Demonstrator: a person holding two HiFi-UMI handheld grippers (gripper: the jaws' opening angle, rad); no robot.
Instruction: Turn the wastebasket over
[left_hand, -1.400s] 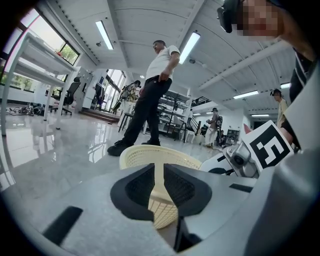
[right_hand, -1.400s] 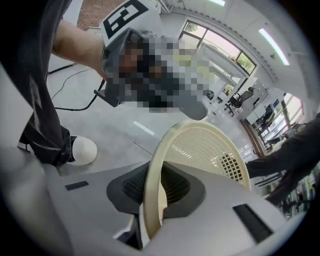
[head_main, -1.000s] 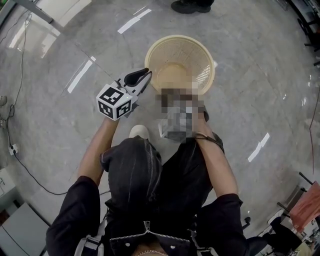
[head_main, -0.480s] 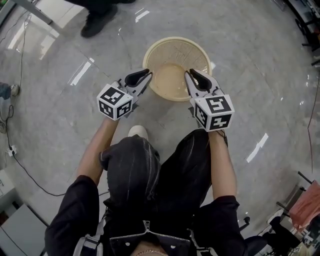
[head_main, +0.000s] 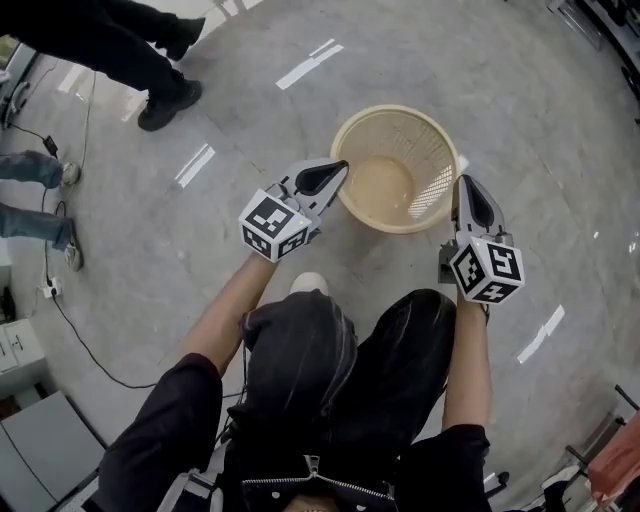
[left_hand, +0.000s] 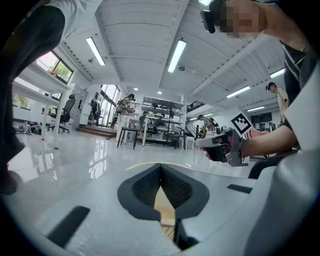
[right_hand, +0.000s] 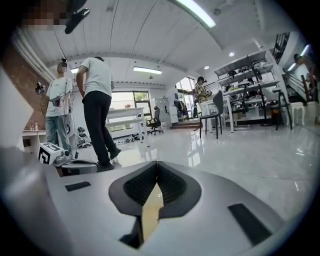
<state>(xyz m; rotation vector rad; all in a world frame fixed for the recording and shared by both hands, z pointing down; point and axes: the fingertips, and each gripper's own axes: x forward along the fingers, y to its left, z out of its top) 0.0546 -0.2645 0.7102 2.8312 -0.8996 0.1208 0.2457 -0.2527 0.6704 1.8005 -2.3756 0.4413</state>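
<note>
No text, brand, number or sign can be read in any view. The only printed patterns we find are the black-and-white square markers (head_main: 272, 222) on the cube of the left gripper (head_main: 342, 165) and on the cube of the right gripper (head_main: 463, 181). These are coded blocks, and they carry no letters or digits.

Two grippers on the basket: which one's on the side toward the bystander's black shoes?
The left gripper, shut on the wastebasket rim nearest the black shoes. The right gripper pinches the opposite rim, away from them.
</note>
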